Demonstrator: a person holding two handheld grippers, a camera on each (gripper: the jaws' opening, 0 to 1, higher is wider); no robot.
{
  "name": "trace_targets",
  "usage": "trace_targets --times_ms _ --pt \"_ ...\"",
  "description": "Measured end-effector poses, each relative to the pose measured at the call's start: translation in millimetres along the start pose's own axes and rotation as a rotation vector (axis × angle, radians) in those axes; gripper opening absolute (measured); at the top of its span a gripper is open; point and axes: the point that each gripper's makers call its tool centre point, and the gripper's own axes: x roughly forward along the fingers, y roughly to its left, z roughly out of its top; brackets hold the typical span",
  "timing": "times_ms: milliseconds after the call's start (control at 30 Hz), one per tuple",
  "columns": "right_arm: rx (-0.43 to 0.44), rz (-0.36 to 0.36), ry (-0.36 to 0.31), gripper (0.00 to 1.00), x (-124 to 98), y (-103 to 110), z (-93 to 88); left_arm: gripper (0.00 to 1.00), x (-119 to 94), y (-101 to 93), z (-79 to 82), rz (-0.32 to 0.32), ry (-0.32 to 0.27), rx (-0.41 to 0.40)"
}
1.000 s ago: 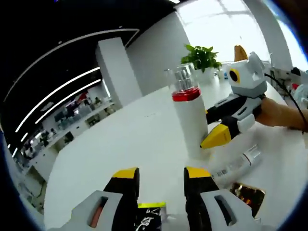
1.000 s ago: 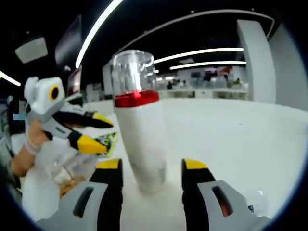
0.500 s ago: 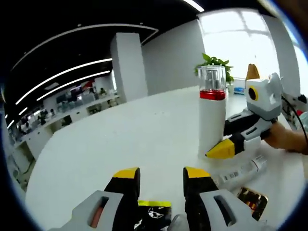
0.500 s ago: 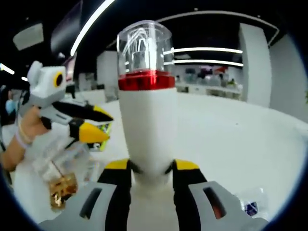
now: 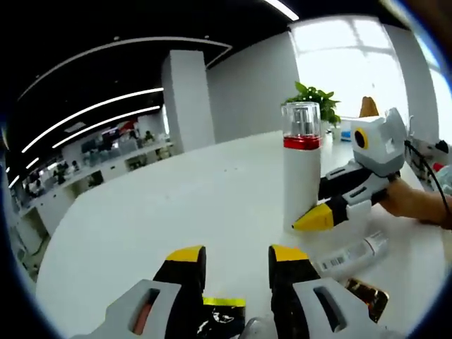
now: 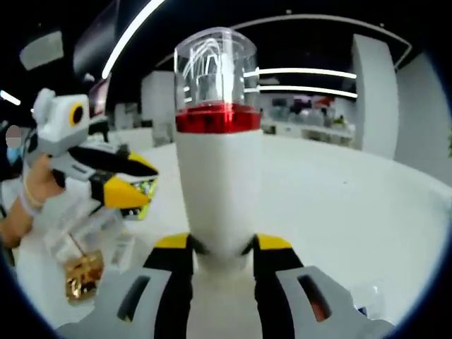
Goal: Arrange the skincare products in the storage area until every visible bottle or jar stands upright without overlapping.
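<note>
A white bottle (image 5: 301, 180) with a red band and a clear cap stands upright on the white table (image 5: 176, 205). My right gripper (image 6: 219, 247) is shut on its lower body, and the bottle (image 6: 217, 176) rises between the jaws. In the left gripper view the right gripper (image 5: 332, 212) comes in from the right and holds the bottle's base. My left gripper (image 5: 235, 258) is open over the table with nothing between its fingertips. A white tube (image 5: 353, 256) lies flat beside a gold-coloured jar (image 5: 367, 296).
A black and yellow packet (image 5: 220, 319) lies under the left gripper's jaws. The left gripper (image 6: 113, 183) hangs over clear wrapping (image 6: 85, 226) and the gold jar (image 6: 79, 272). A potted plant (image 5: 318, 99) stands at the far table edge. A small clear jar (image 6: 367, 300) sits low at right.
The right gripper has shut on the white bottle, which was tilted and now stands straight. In the last half second bottle and gripper have shifted slightly left in the left gripper view.
</note>
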Motion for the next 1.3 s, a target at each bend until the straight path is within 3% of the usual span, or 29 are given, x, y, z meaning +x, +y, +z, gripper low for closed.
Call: trace_targets --times_ms 767,1033,1100,1133,1200,1300 --pt "-0.036 -0.004 -0.022 0.31 6.9 -53.7 -0.8 0.36 2.1 -2.7 -4.8 -0.006 0.011 0.004" --pt "-0.003 0.003 -0.023 0.32 7.9 -50.6 -1.9 0.36 2.7 3.7 -2.7 -0.006 0.004 -0.02" --pt "0.01 0.017 -0.023 0.42 8.4 -47.0 -2.2 0.37 2.3 3.1 -1.9 -0.009 0.0 -0.024" --pt "0.032 0.024 -0.046 0.54 8.3 -44.7 2.2 0.38 1.9 2.2 -0.5 -0.016 -0.008 -0.025" --pt "0.061 0.031 -0.11 0.68 4.4 -42.0 17.0 0.43 0.6 -1.7 5.8 -0.041 -0.039 -0.068" --pt "0.078 0.058 -0.155 0.7 -12.1 -33.8 35.5 0.55 -3.9 -0.8 16.7 -0.059 -0.092 -0.103"
